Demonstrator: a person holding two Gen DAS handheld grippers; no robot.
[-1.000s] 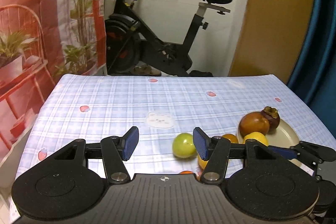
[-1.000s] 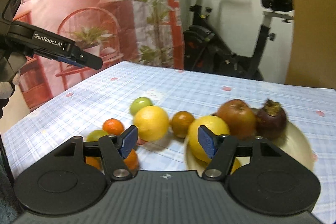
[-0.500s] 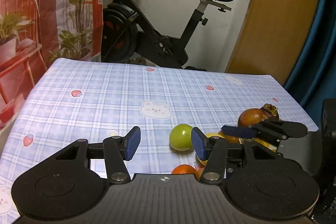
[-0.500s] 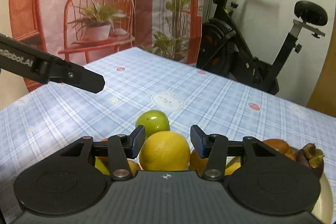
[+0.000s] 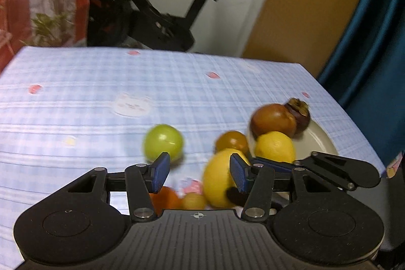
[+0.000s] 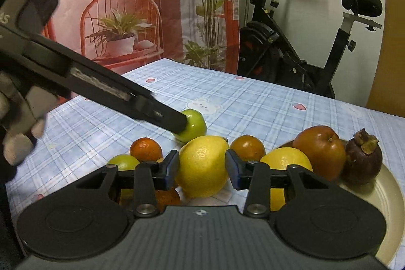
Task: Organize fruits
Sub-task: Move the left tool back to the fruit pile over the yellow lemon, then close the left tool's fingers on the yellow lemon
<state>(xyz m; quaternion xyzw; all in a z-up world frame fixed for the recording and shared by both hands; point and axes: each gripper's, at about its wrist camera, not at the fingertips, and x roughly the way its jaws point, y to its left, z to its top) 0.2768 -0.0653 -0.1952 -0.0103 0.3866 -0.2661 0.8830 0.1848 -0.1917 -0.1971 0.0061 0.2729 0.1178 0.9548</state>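
On the tabletop [image 6: 265,103], under a blue checked cloth, we see the fruit gathered around a pale plate [image 6: 389,196] at its right edge. On the plate we count one lemon [image 6: 286,158], one brown apple [image 6: 320,148] and one mangosteen [image 6: 364,156], all touching.

Just left of the plate lies a second lemon [image 6: 202,166], between the blue pads of our right tool [image 6: 202,168]. Its jaws have just been closing and both pads now appear to press on the lemon's sides. A small brown fruit [image 6: 248,147] sits behind it, touching the plate's rim.

Further left of the plate we count two oranges, one [image 6: 146,149] in the open and one [image 6: 167,196] half hidden under the right tool's left finger, and two green fruits: one [image 6: 124,161] low beside the oranges, one [image 6: 193,124] farther back, alone.

Our left tool [image 5: 197,172] comes in from the far side of the pile from the plate; its jaws have just been closing a little and stand apart with nothing between them. In the right wrist view its tip overlaps the far green fruit, though we cannot tell whether it touches. The left wrist view is blurred.

Behind the tabletop stand one exercise bike [image 6: 298,47] and a red printed backdrop [image 6: 121,6] with a chair and plants.
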